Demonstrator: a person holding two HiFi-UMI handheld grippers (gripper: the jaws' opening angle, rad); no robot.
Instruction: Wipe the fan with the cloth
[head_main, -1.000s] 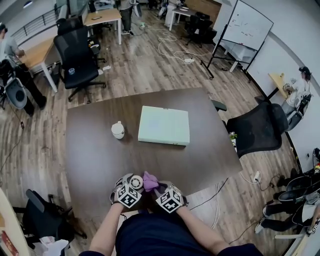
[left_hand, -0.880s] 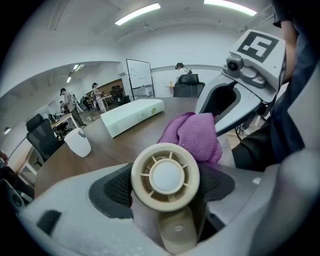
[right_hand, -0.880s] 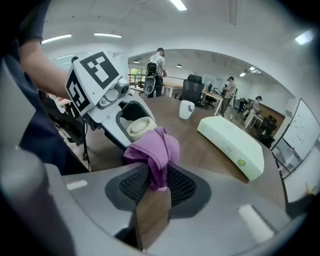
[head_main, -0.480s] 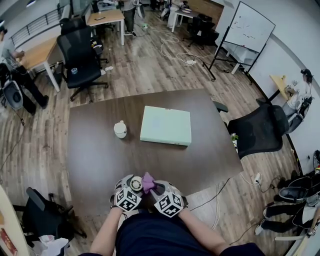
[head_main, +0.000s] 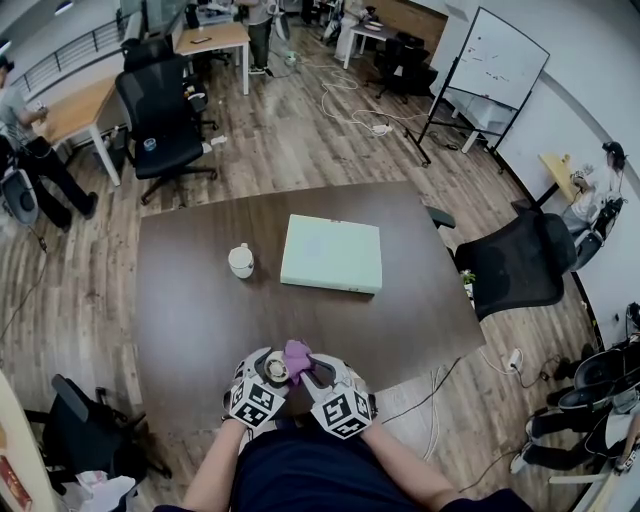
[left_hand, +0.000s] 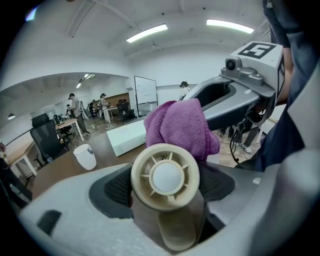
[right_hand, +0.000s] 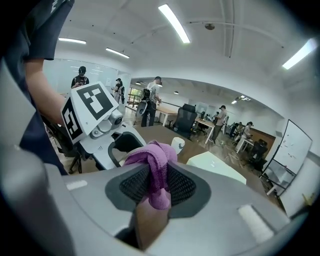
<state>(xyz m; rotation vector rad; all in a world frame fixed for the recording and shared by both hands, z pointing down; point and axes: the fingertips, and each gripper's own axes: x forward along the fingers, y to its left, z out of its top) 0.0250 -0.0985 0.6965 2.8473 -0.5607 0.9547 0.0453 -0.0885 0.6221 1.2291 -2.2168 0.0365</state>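
Observation:
A small cream round fan (left_hand: 165, 177) sits between the dark pads of my left gripper (left_hand: 167, 186), which is shut on it, hub facing the camera. A purple cloth (right_hand: 152, 165) is pinched in my right gripper (right_hand: 157, 186) and bunches up above its jaws. The cloth (left_hand: 182, 127) rests against the far top edge of the fan, with the right gripper's body behind it. In the head view the two grippers are side by side over the table's near edge, the fan (head_main: 275, 370) on the left and the cloth (head_main: 297, 355) touching it.
On the dark brown table (head_main: 190, 310) lie a pale green flat box (head_main: 331, 253) and a white mug (head_main: 240, 260), both far ahead of the grippers. Black office chairs stand at the right (head_main: 520, 262) and back left (head_main: 160, 115). People work at distant desks.
Both grippers have risen a little over the table's near edge, staying close together. The cloth is still against the fan.

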